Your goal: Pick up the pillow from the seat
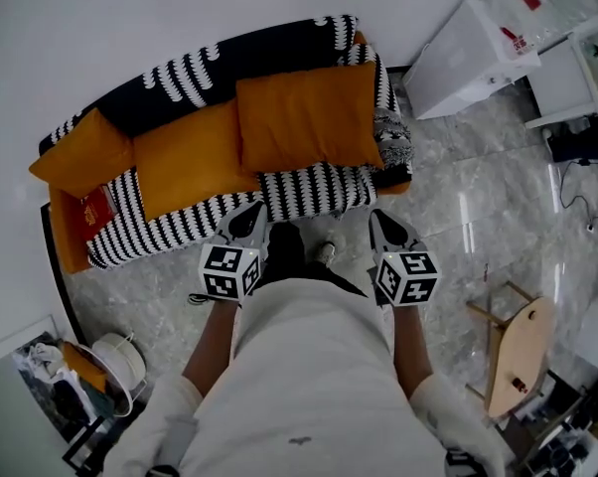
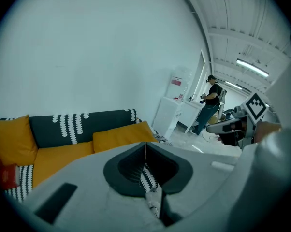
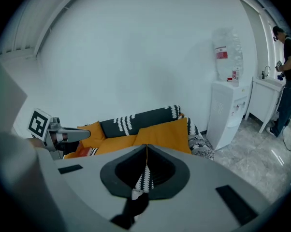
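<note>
A large orange pillow (image 1: 304, 117) leans against the backrest at the right end of the black-and-white patterned sofa (image 1: 309, 192); it also shows as the pillow (image 2: 121, 135) and the pillow (image 3: 167, 132). A second orange cushion (image 1: 185, 165) lies mid-seat and a smaller one (image 1: 80, 152) at the left end. My left gripper (image 1: 247, 221) and right gripper (image 1: 385, 229) hover side by side in front of the seat's front edge, apart from the pillows. Both are shut with nothing between the jaws, seen at the left gripper (image 2: 145, 145) and the right gripper (image 3: 146, 148).
A red packet (image 1: 95, 210) lies on the seat's left part. A white water dispenser (image 1: 468, 53) stands right of the sofa, a wooden stool (image 1: 518, 351) at the right, a white basket (image 1: 120, 361) at the lower left. A person (image 2: 211, 105) stands far off.
</note>
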Available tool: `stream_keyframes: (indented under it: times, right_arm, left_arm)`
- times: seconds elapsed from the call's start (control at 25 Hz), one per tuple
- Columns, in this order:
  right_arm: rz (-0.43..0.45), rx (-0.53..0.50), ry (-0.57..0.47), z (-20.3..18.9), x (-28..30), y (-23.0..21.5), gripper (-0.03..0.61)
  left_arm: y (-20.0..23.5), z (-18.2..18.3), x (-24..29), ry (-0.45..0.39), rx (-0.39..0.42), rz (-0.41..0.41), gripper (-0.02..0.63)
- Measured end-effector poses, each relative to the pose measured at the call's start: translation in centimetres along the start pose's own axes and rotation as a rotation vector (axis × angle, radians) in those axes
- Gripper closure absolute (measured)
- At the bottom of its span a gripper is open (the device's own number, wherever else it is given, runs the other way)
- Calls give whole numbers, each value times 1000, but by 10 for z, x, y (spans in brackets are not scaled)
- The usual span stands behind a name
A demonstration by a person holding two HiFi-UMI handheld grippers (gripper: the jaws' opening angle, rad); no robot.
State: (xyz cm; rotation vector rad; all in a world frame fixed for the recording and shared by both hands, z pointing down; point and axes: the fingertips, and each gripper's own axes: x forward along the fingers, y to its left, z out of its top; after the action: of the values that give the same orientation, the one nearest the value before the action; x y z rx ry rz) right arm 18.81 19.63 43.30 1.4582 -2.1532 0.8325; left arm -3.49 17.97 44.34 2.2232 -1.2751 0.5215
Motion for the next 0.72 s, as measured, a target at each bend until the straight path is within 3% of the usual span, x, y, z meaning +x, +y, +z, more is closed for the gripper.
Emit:
stream_keyframes:
  times: [0.4, 0.72]
  right_arm:
    - [-76, -13, -7, 66, 65, 14, 571]
    - [-130, -18, 43, 73, 102, 29, 569]
  left_arm:
    - [79, 58, 38, -32, 19, -40, 600]
    - [129, 45, 60, 58, 24, -102, 601]
